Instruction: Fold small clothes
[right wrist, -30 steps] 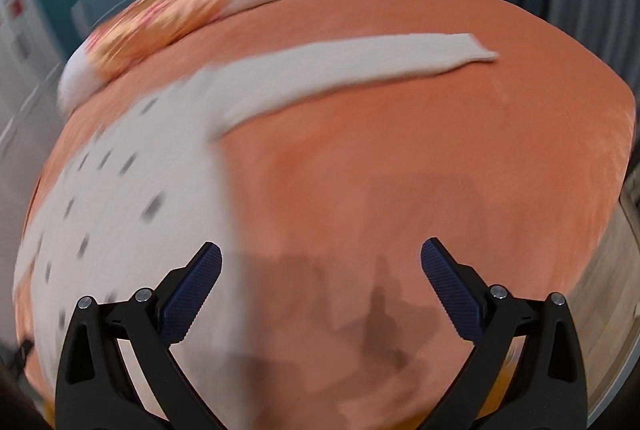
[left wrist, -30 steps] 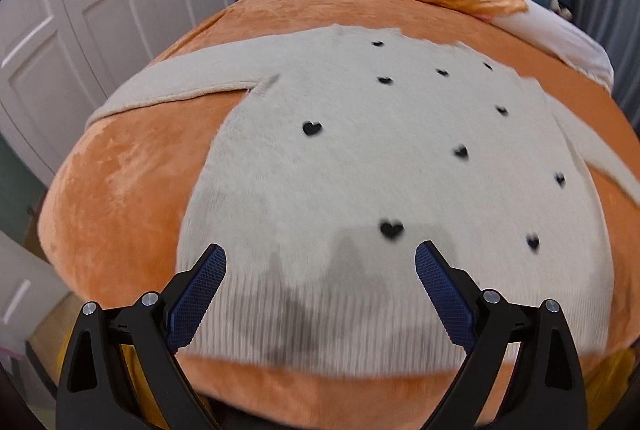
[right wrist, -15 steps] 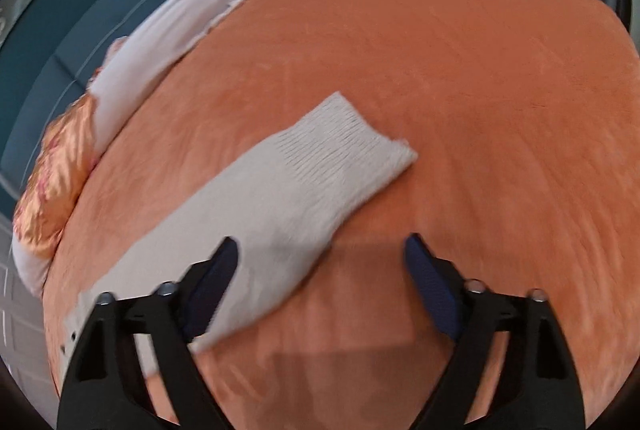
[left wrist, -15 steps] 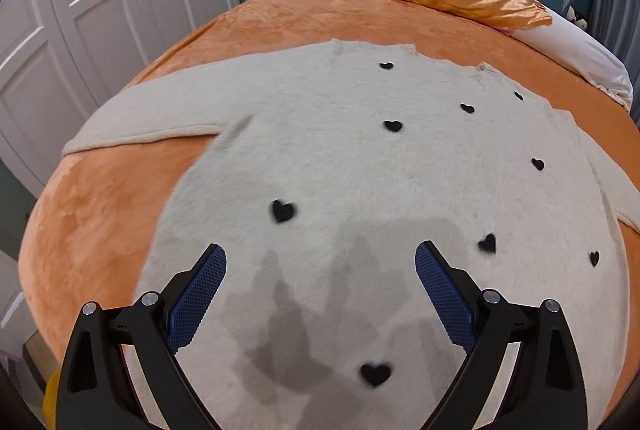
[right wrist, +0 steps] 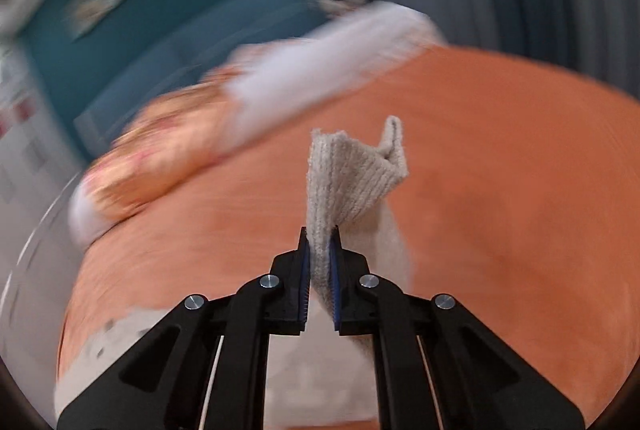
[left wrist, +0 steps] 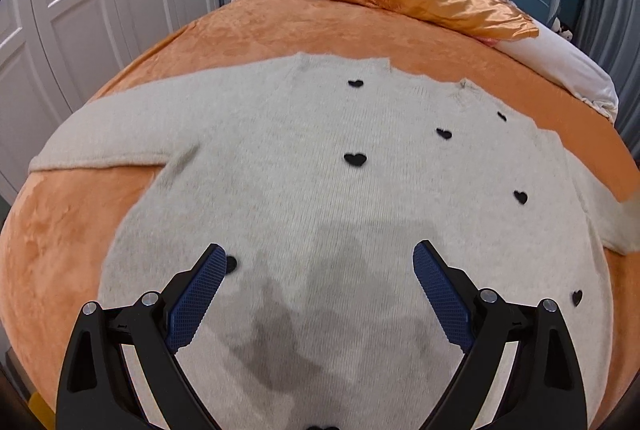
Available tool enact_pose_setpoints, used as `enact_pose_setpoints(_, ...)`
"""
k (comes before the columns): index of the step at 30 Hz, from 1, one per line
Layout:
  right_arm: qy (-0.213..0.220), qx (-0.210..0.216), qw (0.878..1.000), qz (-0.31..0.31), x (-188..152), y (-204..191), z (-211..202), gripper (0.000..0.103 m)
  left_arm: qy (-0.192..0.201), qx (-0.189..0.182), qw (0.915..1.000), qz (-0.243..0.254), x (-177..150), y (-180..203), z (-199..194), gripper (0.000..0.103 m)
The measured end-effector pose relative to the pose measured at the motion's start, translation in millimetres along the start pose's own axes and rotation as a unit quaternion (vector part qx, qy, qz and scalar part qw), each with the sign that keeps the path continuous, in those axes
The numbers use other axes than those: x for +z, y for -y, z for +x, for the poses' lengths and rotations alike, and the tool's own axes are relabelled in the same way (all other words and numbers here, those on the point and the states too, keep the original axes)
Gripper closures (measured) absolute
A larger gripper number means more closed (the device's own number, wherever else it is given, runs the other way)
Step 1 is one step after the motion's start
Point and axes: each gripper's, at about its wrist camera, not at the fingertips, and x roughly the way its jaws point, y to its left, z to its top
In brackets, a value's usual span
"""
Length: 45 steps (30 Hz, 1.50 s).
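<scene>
Sweater (left wrist: 320,189) mostly flat on bed (left wrist: 60,230), folding barely begun: right gripper (right wrist: 319,262) pinches sleeve cuff (right wrist: 352,169), left gripper (left wrist: 320,294) open, empty.

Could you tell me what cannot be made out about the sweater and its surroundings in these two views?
- Left wrist view: the sweater hem runs off the bottom edge, behind the open left gripper.
- Left wrist view: its right sleeve is cut off at the right rim.
- Right wrist view: motion blur smears the pillows and the wall.
- Right wrist view: the right gripper hides part of the sleeve cuff it pinches.
</scene>
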Motion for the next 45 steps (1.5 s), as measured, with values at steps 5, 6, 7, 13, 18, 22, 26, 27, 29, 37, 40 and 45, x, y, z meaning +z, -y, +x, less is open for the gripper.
enact_pose_setpoints(5, -0.025, 0.139, 0.985, -0.094, -20, -154, 16, 0.096, 0.011, -0.005, 0.9999, -0.006, 7, -10, -6, 0.011)
enact_pose_setpoints(6, -0.035, 0.161, 0.98, -0.108, -31, -183, 22, 0.096, 0.013, -0.008, 0.9999, -0.008, 9, -14, -7, 0.011)
enact_pose_setpoints(7, -0.049, 0.183, 0.974, -0.122, -44, -212, 27, 0.096, 0.014, -0.009, 0.9998, -0.009, 11, -17, -7, 0.011)
enact_pose_setpoints(13, -0.142, 0.246, 0.942, -0.18, -136, -317, 72, 0.096, 0.021, -0.014, 0.9991, -0.033, 23, -47, -3, 0.011)
enact_pose_setpoints(18, -0.231, 0.235, 0.915, -0.232, -225, -364, 118, 0.095, 0.017, -0.028, 0.998, -0.054, 37, -68, 11, 0.011)
enact_pose_setpoints(22, -0.275, 0.224, 0.9, -0.252, -269, -365, 131, 0.089, 0.002, -0.059, 0.9957, -0.072, 47, -73, 31, 0.011)
enact_pose_setpoints(26, -0.245, 0.26, 0.912, -0.201, -245, -339, 100, 0.054, -0.014, -0.123, 0.9864, -0.109, 54, -72, 52, 0.011)
enact_pose_setpoints(27, -0.232, 0.261, 0.918, -0.188, -236, -331, 92, 0.054, -0.02, -0.13, 0.9845, -0.116, 56, -69, 61, 0.011)
enact_pose_setpoints(29, -0.203, 0.239, 0.937, -0.153, -213, -289, 73, 0.054, -0.03, -0.141, 0.9823, -0.12, 59, -63, 74, 0.011)
enact_pose_setpoints(37, -0.142, 0.028, 0.988, -0.053, -143, -131, 73, 0.05, -0.028, -0.141, 0.9819, -0.123, 77, -40, 108, 0.014)
enact_pose_setpoints(40, -0.169, -0.004, 0.986, -0.005, -134, -96, 104, 0.05, -0.025, -0.136, 0.9823, -0.126, 85, -38, 116, 0.048)
enact_pose_setpoints(45, -0.193, 0.0, 0.981, -0.008, -137, -90, 124, 0.091, -0.007, -0.165, 0.9825, -0.086, 108, -21, 112, 0.099)
